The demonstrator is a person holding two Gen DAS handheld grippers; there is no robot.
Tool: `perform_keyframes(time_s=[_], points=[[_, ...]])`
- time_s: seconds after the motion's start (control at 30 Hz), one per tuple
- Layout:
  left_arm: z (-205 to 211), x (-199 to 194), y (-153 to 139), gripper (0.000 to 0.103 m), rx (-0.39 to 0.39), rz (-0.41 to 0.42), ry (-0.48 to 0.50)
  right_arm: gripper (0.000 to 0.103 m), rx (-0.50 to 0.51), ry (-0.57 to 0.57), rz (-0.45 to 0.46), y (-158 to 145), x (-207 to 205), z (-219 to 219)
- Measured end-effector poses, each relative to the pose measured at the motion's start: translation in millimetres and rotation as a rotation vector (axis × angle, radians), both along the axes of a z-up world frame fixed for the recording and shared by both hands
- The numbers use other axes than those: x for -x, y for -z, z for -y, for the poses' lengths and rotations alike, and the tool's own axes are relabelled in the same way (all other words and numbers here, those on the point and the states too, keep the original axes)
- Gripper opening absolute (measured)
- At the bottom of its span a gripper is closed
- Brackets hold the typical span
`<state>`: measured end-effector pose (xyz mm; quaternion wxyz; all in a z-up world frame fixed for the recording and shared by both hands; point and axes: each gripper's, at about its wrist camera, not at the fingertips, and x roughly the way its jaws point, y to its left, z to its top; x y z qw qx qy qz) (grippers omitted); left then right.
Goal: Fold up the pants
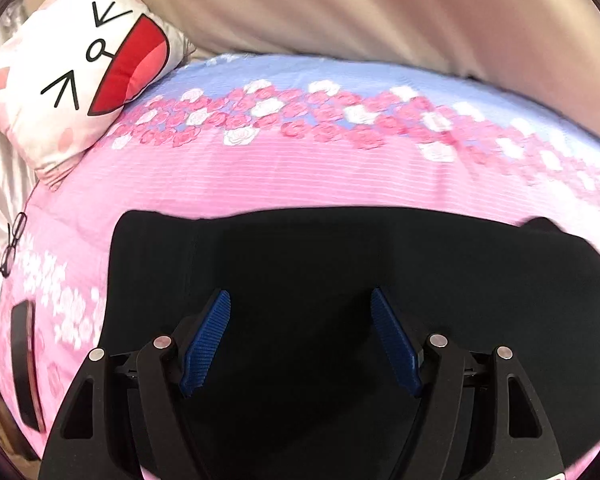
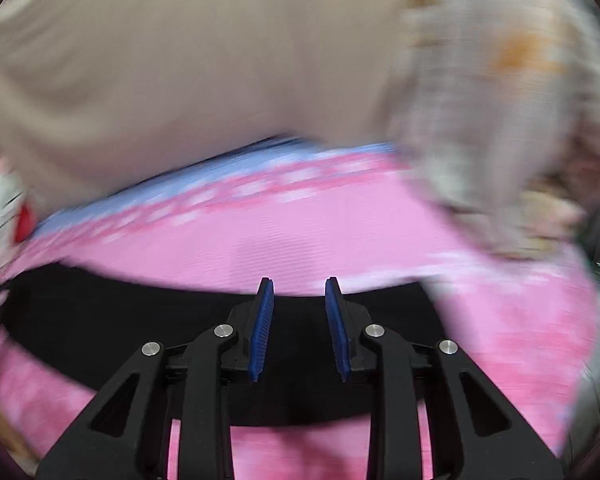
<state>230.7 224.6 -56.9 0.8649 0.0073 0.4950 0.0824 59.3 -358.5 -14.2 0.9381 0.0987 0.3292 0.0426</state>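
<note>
Left wrist view shows the black pants (image 1: 320, 280) lying flat across the near half of the bed (image 1: 260, 184), their far edge running straight and roughly parallel to the bed's far edge. The left gripper (image 1: 300, 336) hangs over the middle of the cloth with its jaws wide apart and nothing between them. A cartoon pillow (image 1: 80, 72) sits at the bed's far left corner, and a pair of glasses (image 1: 14, 244) and a dark flat object (image 1: 26, 364) lie along the left edge, just beside the pants.

In the right wrist view, heavily blurred, the right gripper (image 2: 300, 328) stands over the pants' far edge with its jaws narrowly parted, gripping no cloth.

The likely trouble: black on black hides the layers, so a pinch may catch only the top ply and leave a crooked fold. Dragging the fabric leftward could sweep the glasses off the bed. With neither claw holding, the stack may also slide on the smooth sheet.
</note>
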Motion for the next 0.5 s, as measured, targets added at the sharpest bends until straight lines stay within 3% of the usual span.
perform_keyframes(time_s=[0.23, 0.37, 0.5], points=[[-14.6, -17.4, 10.9, 0.080, 0.052, 0.042, -0.027, 0.027, -0.031, -0.449, -0.104, 24.2, -108.4, -202.5], [-13.7, -14.2, 11.7, 0.081, 0.045, 0.083, 0.000, 0.027, -0.007, -0.580, -0.139, 27.6, -164.6, -296.2], [-13.3, -8.9, 13.3, 0.082, 0.036, 0.130, 0.024, 0.027, 0.016, -0.578, -0.166, 27.1, -213.0, -329.2]])
